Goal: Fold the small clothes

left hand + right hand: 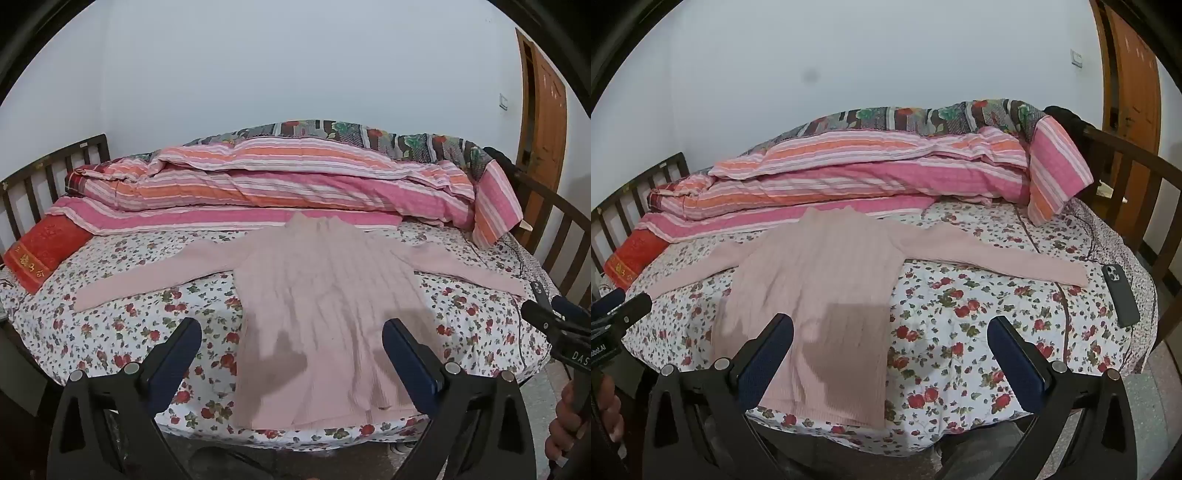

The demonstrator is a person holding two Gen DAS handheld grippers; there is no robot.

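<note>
Left tool [291, 332]: released, jaws spread wide, nothing between them, hanging above the hem end of the pink sweater [325, 306]. Right tool [890, 332]: released likewise, empty, above the sweater's right hem edge. Pink sweater: spread flat on the floral bed sheet [979, 332], sleeves stretched out to either side, collar toward the striped quilt [277, 184]. Red pillow [40, 254]: beyond the sweater's left sleeve. Dark phone [1120, 295]: just past the sweater's right cuff, near the bed's edge.
</note>
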